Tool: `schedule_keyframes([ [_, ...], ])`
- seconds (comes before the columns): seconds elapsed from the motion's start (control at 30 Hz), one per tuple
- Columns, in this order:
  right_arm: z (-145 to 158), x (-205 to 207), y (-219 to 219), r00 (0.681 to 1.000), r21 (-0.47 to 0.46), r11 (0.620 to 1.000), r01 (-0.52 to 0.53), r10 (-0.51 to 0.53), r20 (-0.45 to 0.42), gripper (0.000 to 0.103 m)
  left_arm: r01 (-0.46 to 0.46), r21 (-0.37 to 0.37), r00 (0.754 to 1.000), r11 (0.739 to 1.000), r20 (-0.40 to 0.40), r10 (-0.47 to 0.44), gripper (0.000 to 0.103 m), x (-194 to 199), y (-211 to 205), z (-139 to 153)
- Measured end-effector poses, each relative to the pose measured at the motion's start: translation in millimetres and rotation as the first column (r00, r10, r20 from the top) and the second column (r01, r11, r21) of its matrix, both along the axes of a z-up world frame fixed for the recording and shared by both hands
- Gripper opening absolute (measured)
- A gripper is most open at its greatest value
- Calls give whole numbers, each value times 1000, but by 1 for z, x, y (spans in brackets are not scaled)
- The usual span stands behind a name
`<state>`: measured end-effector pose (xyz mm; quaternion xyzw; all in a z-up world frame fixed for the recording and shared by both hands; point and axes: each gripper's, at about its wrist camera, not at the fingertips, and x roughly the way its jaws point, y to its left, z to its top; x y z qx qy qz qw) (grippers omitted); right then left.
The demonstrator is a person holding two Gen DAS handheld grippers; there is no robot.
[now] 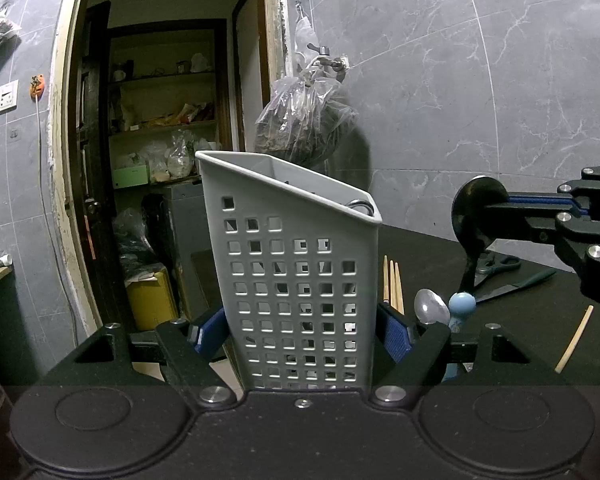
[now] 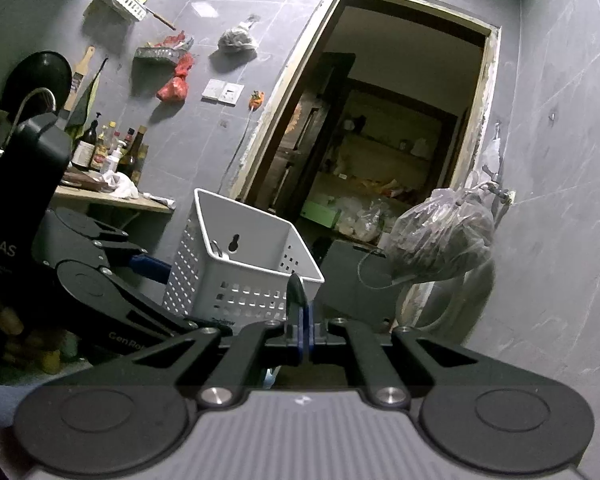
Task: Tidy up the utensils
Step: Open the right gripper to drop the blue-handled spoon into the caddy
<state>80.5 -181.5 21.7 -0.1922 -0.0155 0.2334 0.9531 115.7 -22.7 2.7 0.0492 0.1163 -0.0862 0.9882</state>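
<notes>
left gripper [image 1: 302, 336]: pads clamped on both sides of the white basket [image 1: 296, 280], frame centre, upright
right gripper [image 2: 305, 326]: closed on a black spoon [image 1: 476, 216], bowl up, right of frame
table [image 1: 532, 332]: chopsticks [image 1: 392, 280], metal spoon [image 1: 431, 306], blue spoon [image 1: 461, 305], scissors [image 1: 504, 276] lying right of basket
basket inside: metal loop [image 1: 362, 205] at rim

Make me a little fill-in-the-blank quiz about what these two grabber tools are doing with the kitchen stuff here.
1. The left gripper is clamped on the sides of the white ____.
2. The right gripper holds a black ____ by its bowl.
3. The scissors lie on the ____ table.
4. Beside the metal spoon lies a spoon coloured light ____.

Missing words: basket; spoon; black; blue
</notes>
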Motion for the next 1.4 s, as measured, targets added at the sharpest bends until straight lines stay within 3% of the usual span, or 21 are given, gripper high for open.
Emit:
schedule_keyframes([
  [0.3,17,-2,0,998,41,999,-1,-2,64,1,0,0,1000,1000,0,0,79,0,0,0],
  [0.63,78,-5,-2,958,202,977,-71,10,288,2,-1,1,1000,1000,0,1,79,0,1,0],
  [0.73,88,7,6,949,237,965,-110,31,315,2,-1,1,1000,1000,0,1,79,0,1,0],
  [1.03,77,52,39,968,193,971,-144,97,233,2,3,-1,1000,1000,-1,-3,79,-3,8,1],
  [1.4,47,67,45,992,139,984,-109,98,85,3,3,0,1000,1000,-2,-3,79,-3,8,2],
])
